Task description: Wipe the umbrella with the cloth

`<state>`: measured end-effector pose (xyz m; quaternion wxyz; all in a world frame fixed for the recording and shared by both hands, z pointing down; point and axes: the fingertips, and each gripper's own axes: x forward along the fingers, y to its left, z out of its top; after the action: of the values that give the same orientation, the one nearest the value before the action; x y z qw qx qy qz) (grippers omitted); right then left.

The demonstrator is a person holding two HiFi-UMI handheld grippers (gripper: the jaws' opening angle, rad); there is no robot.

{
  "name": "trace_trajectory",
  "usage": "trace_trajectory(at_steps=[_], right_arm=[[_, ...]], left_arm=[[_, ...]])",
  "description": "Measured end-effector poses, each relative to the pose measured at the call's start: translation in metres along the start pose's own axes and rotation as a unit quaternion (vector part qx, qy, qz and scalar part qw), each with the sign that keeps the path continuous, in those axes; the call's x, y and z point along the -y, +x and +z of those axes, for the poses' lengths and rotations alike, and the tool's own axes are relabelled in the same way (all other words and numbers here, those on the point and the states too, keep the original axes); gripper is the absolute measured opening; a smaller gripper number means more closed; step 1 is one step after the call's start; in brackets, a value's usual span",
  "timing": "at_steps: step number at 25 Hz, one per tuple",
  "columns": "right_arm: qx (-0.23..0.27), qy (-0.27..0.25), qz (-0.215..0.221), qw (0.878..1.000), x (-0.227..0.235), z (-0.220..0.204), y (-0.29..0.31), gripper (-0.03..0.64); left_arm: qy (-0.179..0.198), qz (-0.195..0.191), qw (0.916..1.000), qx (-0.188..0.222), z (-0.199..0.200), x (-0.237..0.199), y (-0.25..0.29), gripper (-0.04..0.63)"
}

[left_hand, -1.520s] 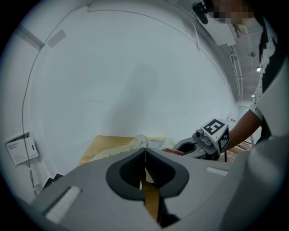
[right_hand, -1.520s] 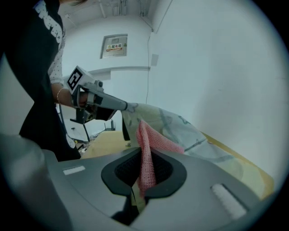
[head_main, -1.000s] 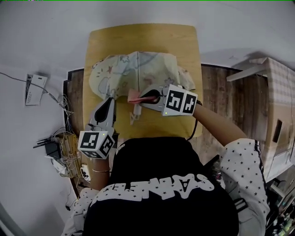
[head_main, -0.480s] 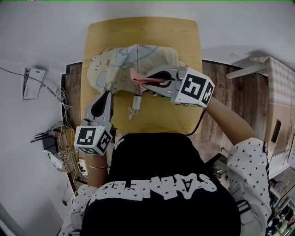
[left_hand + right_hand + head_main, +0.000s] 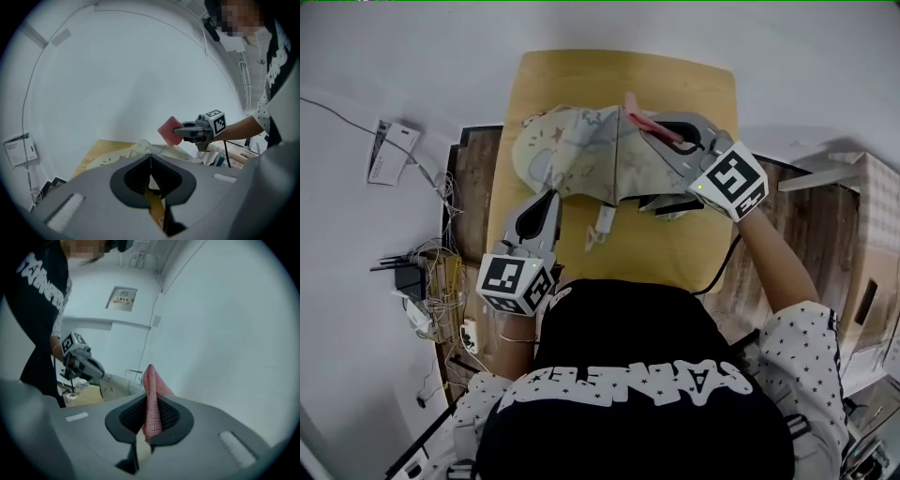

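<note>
The umbrella (image 5: 577, 155) lies half-collapsed on the table (image 5: 609, 75), which is smooth yellow wood. Its canopy is thin, pale cloth in creased, domed folds, printed with small stars and animals. A white strap (image 5: 600, 225) trails from its near edge onto the wood.

My left claw (image 5: 548, 195) is closed tight, its tips together on the thin near edge of the canopy. It points away from me and a little downward, with my forearm coming in low from the table's near-left corner.

My right claw (image 5: 658, 129) is clamped on the cloth (image 5: 637, 111), a pink, coarse-knit piece. The cloth is folded flat between the ribbed pads and pokes out past the tips in a blunt wedge. My right arm, in a star-print sleeve, is stretched out over the right side of the table. The claw is angled across toward the umbrella's far side, holding the cloth just above the canopy there. I cannot tell whether cloth and canopy touch.
</note>
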<state>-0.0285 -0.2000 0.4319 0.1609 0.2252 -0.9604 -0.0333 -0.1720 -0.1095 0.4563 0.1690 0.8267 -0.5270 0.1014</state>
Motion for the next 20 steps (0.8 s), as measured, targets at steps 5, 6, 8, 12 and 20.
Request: trace_trajectory(at_steps=[5, 6, 8, 12, 20], right_arm=[[-0.058, -0.018, -0.045, 0.997, 0.024, -0.033, 0.0, 0.034], [-0.07, -0.017, -0.046, 0.996, 0.025, -0.04, 0.0, 0.034], [-0.086, -0.008, -0.045, 0.995, 0.023, -0.054, 0.0, 0.034], [-0.098, 0.003, -0.031, 0.995, 0.012, -0.07, 0.0, 0.034], [-0.112, 0.002, 0.023, 0.993, -0.03, -0.084, -0.001, 0.034]], left_arm=[[-0.007, 0.003, 1.0, 0.002, -0.001, -0.002, -0.004, 0.004], [-0.007, 0.003, 1.0, 0.002, -0.001, -0.002, -0.005, 0.005], [-0.009, 0.005, 1.0, 0.002, -0.002, -0.003, -0.007, 0.004], [-0.009, 0.005, 0.9999, 0.001, -0.002, -0.002, -0.008, 0.003], [-0.005, -0.008, 1.0, -0.001, -0.003, 0.005, -0.005, 0.003]])
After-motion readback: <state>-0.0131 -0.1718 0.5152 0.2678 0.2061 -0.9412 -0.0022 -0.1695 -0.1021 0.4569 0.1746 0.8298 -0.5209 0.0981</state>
